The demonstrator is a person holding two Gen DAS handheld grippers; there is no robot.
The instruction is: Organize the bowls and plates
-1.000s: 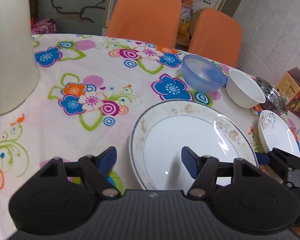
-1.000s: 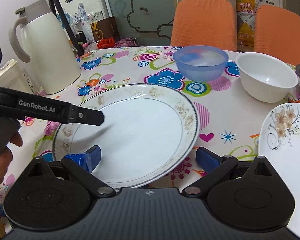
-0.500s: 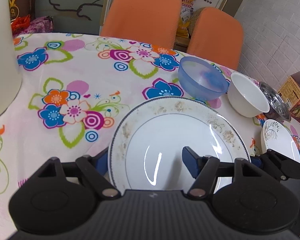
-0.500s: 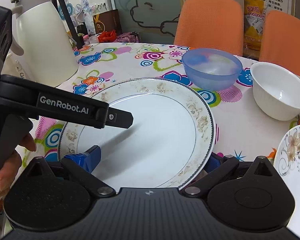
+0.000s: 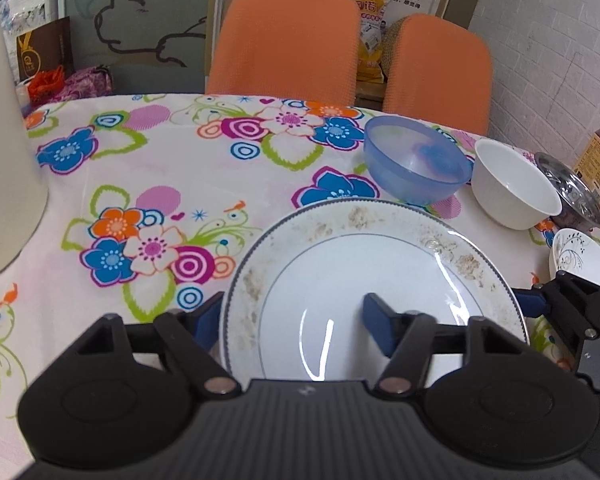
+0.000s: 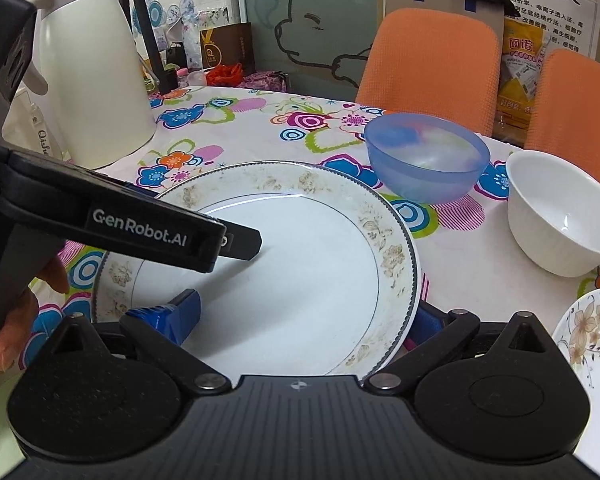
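Both tongs, left (image 5: 292,322) and right (image 6: 308,314), gape level astride the large plate's (image 6: 300,264) opposite rims.

Near rim of the large plate (image 5: 380,264) is hidden behind the tongs body. Flowered plate (image 6: 592,328) is cut by the right edge. Left blue fingertip (image 5: 206,320) sits partly behind the plate rim.

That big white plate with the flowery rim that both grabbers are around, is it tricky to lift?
Probably a bit. The large plate looks like glazed ceramic and shows bright reflections, so it may slip against the blue pads. It appears rigid, so it should not bend, but would likely chip or break if dropped. It is wide and shallow, so held at one edge it could tilt; a gripper on each side should steady it.
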